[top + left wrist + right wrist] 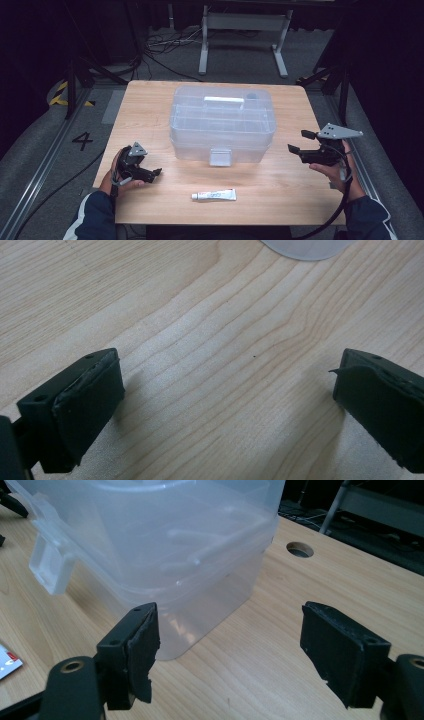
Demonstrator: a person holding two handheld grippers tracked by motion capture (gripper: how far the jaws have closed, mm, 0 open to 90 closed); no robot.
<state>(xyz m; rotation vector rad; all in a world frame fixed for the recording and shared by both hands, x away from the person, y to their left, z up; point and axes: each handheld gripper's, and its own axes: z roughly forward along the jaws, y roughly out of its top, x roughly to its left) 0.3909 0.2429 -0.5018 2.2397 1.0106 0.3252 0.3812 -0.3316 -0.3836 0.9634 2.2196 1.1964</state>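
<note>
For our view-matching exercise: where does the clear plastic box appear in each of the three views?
High view: clear plastic box at the table's centre.
Left gripper view: a rounded translucent edge at the top, likely the box.
Right gripper view: upper left, beyond the jaws.
Shared landmark: the wooden table.

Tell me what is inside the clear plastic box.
Through the closed, frosted lid of the clear plastic box only faint divider ridges and a white handle on top show. Any contents are blurred by the plastic; I cannot tell.
</note>
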